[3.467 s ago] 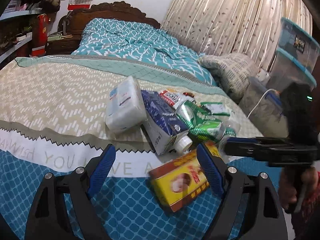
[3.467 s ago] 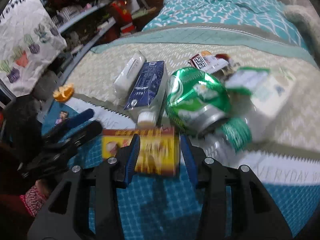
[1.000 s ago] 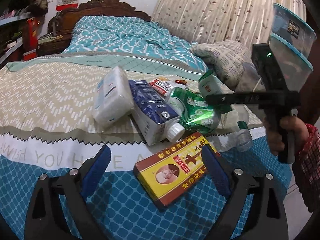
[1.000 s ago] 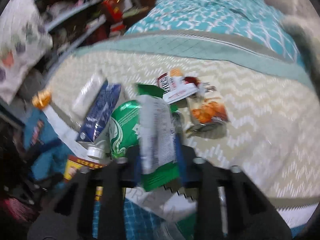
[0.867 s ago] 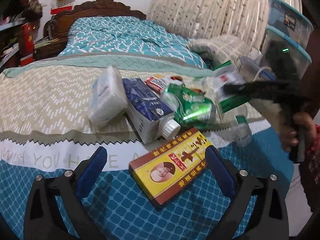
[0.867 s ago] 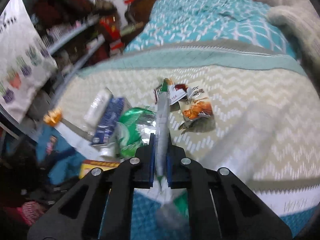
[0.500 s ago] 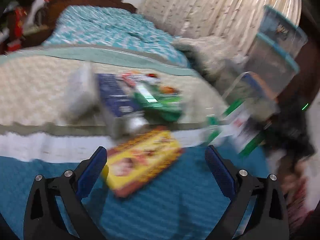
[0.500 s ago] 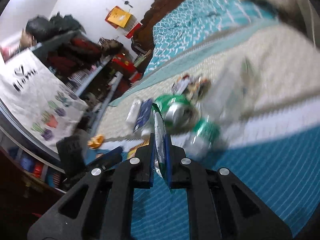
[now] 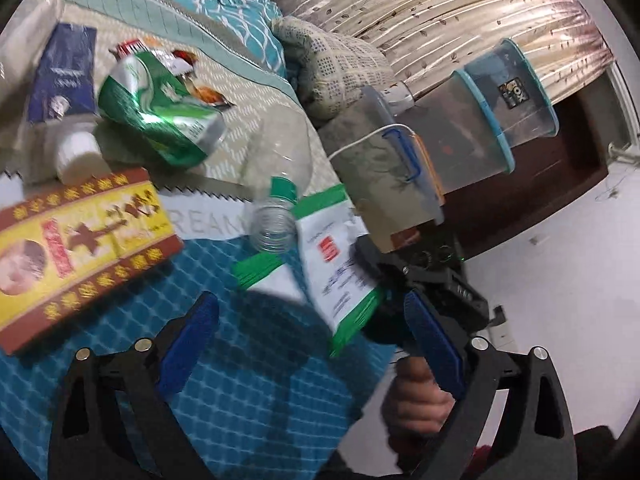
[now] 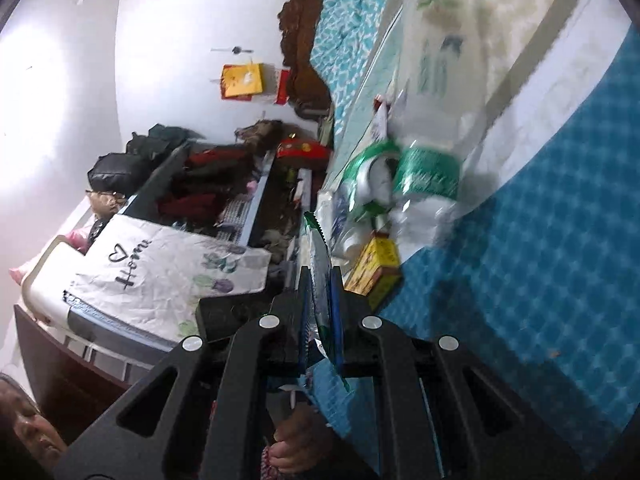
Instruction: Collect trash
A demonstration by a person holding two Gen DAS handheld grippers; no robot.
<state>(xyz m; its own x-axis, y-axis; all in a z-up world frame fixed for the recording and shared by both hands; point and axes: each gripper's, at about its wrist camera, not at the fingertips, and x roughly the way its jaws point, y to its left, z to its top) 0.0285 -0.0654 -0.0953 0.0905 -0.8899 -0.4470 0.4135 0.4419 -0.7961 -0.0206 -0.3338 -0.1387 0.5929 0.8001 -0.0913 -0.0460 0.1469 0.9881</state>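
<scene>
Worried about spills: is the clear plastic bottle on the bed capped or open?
Open. The clear plastic bottle lies tipped; its bare threaded mouth shows, capless.

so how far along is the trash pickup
Barely started. No bin or bag shows, so nothing looks collected yet. In hand: the right gripper is shut on a green-and-white wrapper. Left gripper holds nothing; its jaws have just been closing. Left on the bed: yellow box, crushed can, clear bottle, blue carton.

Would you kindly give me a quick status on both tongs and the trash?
Right tongs shut on green-and-white wrapper, off the bed. Left tongs open, just been closing, nothing pressed between them. Crushed can, clear bottle, yellow box remain.
</scene>
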